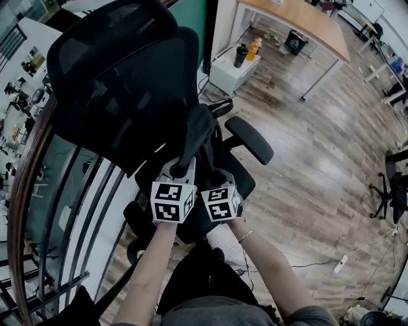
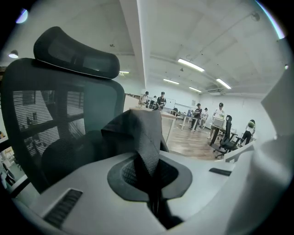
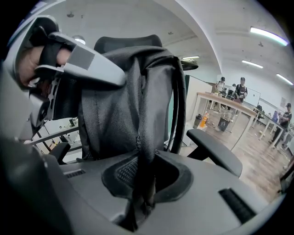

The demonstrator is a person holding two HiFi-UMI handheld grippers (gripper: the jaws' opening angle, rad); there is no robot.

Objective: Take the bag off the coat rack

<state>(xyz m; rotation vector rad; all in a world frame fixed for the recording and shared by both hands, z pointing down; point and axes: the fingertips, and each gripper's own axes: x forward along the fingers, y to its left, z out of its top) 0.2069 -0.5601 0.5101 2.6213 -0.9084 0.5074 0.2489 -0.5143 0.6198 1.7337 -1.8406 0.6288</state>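
The black bag (image 1: pixel 199 137) hangs between my two grippers, just above the seat of a black office chair (image 1: pixel 121 76). My left gripper (image 1: pixel 180 172) is shut on a strap of the bag (image 2: pixel 140 133); the webbing runs down between its jaws. My right gripper (image 1: pixel 214 177) is shut on another fold of the bag (image 3: pixel 121 105), with the dark fabric pinched between its pads. In the right gripper view the left gripper (image 3: pixel 82 59) sits high against the bag's top left. No coat rack shows in any view.
The chair's mesh back (image 2: pixel 55 119) and armrest (image 3: pixel 213 149) stand close around the bag. A curved glass railing (image 1: pixel 38 191) runs along the left. A white cabinet with bottles (image 1: pixel 233 67), a wooden table (image 1: pixel 299 19) and another chair (image 1: pixel 392 184) stand farther off. People stand in the distance (image 2: pixel 218 119).
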